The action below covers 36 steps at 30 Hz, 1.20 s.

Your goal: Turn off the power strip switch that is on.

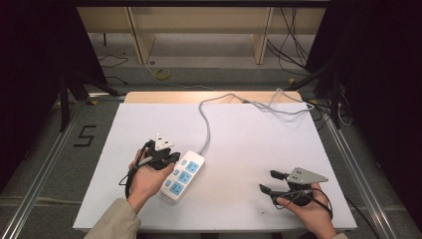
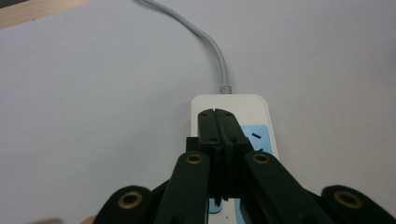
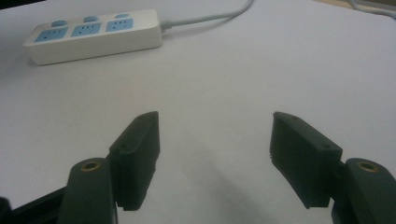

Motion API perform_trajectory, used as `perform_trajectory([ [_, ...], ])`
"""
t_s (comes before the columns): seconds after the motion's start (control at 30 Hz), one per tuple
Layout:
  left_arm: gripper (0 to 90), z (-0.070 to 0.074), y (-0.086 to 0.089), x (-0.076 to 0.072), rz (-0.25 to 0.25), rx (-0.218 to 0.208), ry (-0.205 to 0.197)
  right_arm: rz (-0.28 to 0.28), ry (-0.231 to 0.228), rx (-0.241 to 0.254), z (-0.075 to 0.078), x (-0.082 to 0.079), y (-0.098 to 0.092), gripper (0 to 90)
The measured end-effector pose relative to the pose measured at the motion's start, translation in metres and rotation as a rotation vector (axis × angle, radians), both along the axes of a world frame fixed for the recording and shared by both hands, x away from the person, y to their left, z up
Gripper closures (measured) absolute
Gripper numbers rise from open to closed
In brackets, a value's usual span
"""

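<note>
High view shows the white power strip lying near the table's left front, its grey cord trailing to the far edge; the left gripper, jaws pressed together and holding nothing, hovers over the strip; the right gripper gapes wide, empty, well apart; likely rigid, light, smooth plastic; best pinched across its narrow sides.

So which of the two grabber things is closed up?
The left gripper: its jaws are pressed together over the power strip. The right gripper has its jaws spread wide over the bare table.
</note>
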<state>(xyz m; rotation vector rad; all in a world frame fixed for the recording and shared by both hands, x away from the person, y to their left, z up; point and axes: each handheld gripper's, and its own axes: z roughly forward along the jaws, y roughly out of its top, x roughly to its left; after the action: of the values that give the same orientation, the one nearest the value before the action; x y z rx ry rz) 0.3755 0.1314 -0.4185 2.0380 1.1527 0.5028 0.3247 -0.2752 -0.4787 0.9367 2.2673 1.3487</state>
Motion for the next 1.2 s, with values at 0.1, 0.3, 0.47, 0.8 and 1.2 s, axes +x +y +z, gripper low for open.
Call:
perform_trajectory([
  [0.1,89.7,0.000,-0.003,0.002,-0.007,0.010,0.015,-0.001,0.002,0.001,0.000,0.000,0.000,34.3],
  [0.3,89.7,0.000,-0.005,0.005,-0.012,0.017,0.026,0.000,0.002,0.001,0.000,0.000,0.000,34.3],
  [0.47,89.7,0.001,-0.007,0.007,-0.016,0.026,0.038,0.000,0.003,0.003,0.000,0.000,0.000,34.3],
  [0.8,89.7,0.004,-0.008,0.014,-0.018,0.044,0.075,0.002,0.001,0.000,0.000,0.000,0.000,34.3],
  [1.2,89.7,0.005,-0.008,0.019,-0.024,0.057,0.107,0.002,0.001,0.000,0.000,0.000,0.000,34.3],
])
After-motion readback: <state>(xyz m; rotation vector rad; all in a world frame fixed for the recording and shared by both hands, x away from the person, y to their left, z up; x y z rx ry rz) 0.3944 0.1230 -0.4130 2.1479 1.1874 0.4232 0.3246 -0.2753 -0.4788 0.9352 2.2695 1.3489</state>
